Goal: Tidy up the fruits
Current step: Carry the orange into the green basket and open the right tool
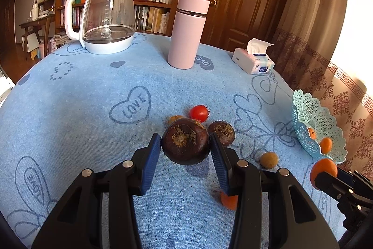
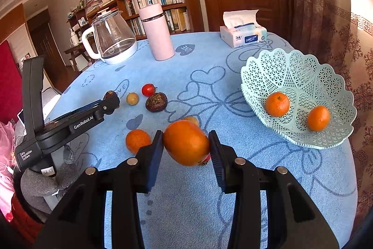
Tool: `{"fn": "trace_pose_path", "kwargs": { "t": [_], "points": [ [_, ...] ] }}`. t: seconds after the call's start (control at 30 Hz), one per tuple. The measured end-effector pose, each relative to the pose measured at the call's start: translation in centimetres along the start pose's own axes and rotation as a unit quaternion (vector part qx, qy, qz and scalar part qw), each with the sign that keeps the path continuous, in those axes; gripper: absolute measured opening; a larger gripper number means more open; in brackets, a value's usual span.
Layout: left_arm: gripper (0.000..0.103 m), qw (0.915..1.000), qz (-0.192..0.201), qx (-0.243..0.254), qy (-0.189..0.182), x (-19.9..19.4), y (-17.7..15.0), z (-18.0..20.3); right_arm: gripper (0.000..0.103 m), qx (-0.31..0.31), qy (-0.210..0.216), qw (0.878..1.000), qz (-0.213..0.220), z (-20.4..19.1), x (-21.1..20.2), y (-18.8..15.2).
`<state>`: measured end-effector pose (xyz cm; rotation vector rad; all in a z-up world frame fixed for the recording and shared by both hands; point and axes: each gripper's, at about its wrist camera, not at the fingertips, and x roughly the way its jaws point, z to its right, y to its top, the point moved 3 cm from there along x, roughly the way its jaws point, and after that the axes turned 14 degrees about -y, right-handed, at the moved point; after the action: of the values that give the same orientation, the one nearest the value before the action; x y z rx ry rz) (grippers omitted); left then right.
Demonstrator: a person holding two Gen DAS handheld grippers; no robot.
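Fruits are partly sorted. Left to right: the left gripper is clenched on a dark water chestnut, lifted clear of the desk. Loose on the desk remain a cherry tomato, a small tan fruit, a second water chestnut and one tangerine. The right gripper grasps an orange fruit above the cloth. The lattice basket, far right, already holds two tangerines. Judged status: roughly a quarter complete; both held fruits and four loose ones are still outside the basket.

Two tangerines in the basket, tissue pack behind, kettle left of flask.
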<state>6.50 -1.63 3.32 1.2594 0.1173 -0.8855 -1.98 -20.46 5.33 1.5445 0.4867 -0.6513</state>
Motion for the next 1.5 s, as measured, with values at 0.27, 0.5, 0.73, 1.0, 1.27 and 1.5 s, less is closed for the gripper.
{"fn": "trace_pose_path", "kwargs": {
  "t": [0.27,0.5,0.73,1.0,1.27,1.5],
  "points": [
    [0.044,1.0,-0.001,0.007,-0.005,0.0,-0.3,0.5,0.041,0.038,-0.029,0.999,0.02,3.4,-1.3,1.2],
    [0.044,1.0,-0.002,0.008,-0.006,0.0,-0.3,0.5,0.041,0.089,-0.068,0.993,0.032,8.0,-1.9,1.9],
    [0.044,0.9999,-0.005,0.011,-0.005,0.1,-0.5,0.6,0.041,0.124,-0.102,0.987,0.019,11.3,-0.8,1.4],
    [0.044,0.9999,-0.007,0.013,-0.006,0.2,-0.7,0.7,0.041,0.135,-0.12,0.983,0.003,12.6,1.0,0.7],
    [0.044,0.9999,-0.007,0.012,-0.006,0.3,-0.7,0.6,0.041,0.143,-0.13,0.981,-0.002,13.1,1.8,0.7],
    [0.044,0.9999,-0.007,0.013,-0.006,0.3,-0.7,0.6,0.041,0.15,-0.136,0.979,0.006,13.3,1.2,0.6]
  ]
}}
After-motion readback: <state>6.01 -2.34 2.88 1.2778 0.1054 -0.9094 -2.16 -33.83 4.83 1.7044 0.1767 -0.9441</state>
